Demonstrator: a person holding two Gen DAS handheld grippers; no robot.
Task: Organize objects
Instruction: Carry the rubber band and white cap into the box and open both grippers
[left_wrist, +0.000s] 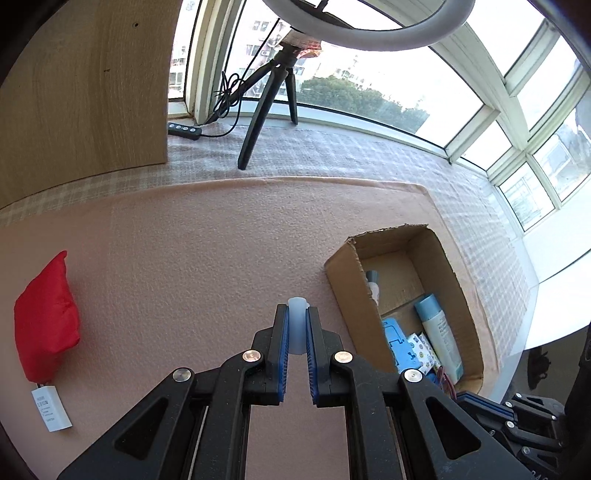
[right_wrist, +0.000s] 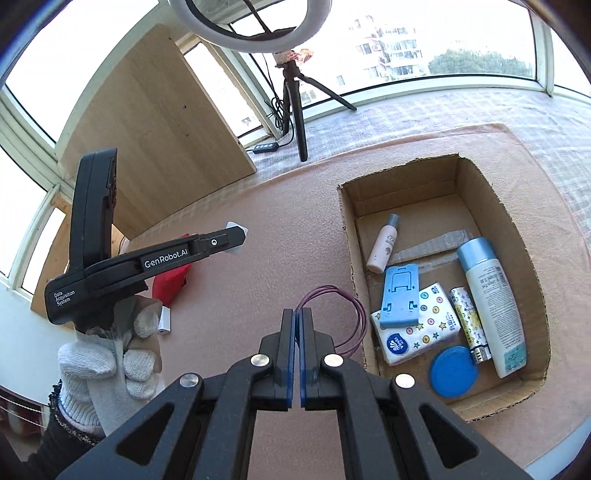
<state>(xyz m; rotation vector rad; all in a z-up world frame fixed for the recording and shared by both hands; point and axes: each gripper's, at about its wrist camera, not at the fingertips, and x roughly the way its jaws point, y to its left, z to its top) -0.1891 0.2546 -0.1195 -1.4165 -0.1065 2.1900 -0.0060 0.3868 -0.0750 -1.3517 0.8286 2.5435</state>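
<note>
Left gripper (left_wrist: 296, 325) is clamping a small translucent cap (left_wrist: 297, 321) above the mat, left of the cardboard box (left_wrist: 347, 288); right gripper (right_wrist: 297, 325) is pinching a purple cord (right_wrist: 343, 314) beside the box. Either could be slipping loose before reaching it.

Light: bright daylight through the windows (left_wrist: 388, 85) ahead of me; my ring lamp (right_wrist: 255, 26) looks unlit.
Glare: the panes are blown out to white in both views, and the sill at far right of my left view is washed out too.
Shadows: soft and short; the box (right_wrist: 480, 206) shades its own inner walls, and my left gripper (left_wrist: 296, 334) looks near-black.
Distortion: strong fisheye; window frames and the mat (left_wrist: 184, 258) edge bow, corners go dark.
Focus: sharp across the mat and box; only the frame edges smear.
</note>
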